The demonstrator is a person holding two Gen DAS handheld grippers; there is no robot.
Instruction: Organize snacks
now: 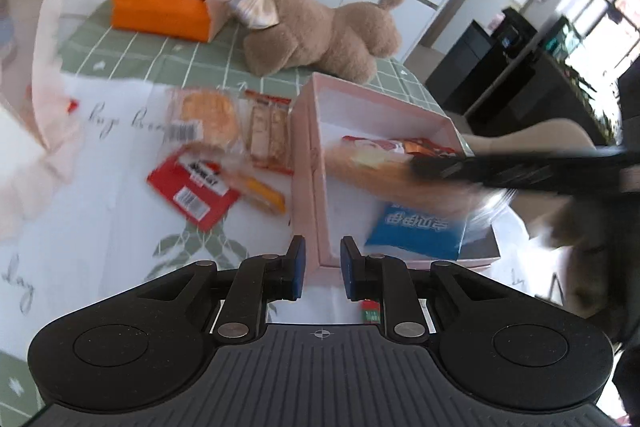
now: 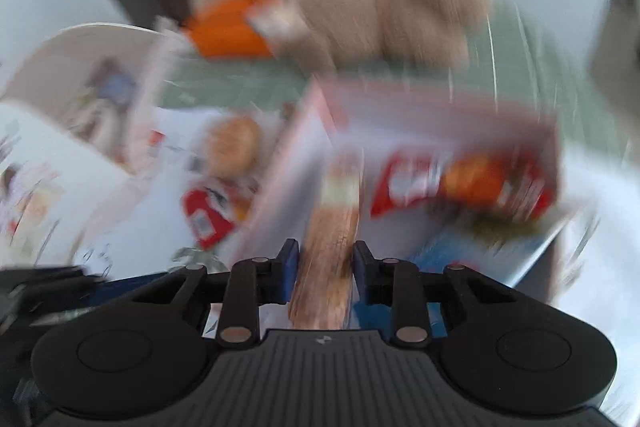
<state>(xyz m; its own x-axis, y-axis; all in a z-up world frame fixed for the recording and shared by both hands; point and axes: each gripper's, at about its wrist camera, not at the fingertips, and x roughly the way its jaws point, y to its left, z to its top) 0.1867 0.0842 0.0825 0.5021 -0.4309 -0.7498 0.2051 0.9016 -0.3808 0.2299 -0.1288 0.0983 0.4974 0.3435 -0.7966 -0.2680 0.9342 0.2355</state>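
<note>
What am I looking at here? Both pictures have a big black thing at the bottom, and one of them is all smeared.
The black things are hand-held grippers, one in each of a person's hands, each with a wide-angle camera looking out along its two fingers. There is no robot arm.

The sharper picture comes from the left gripper: its jaws are closed with nothing between them. The smeared one comes from the right gripper, blurred as if mid-swing. It grips a long brown wrapped snack over a pink box.

In the box lie a red packet and a blue packet. On the table beside it wait a round cracker pack, a red pack and others. Behind sit a plush toy and an orange pouch.
</note>
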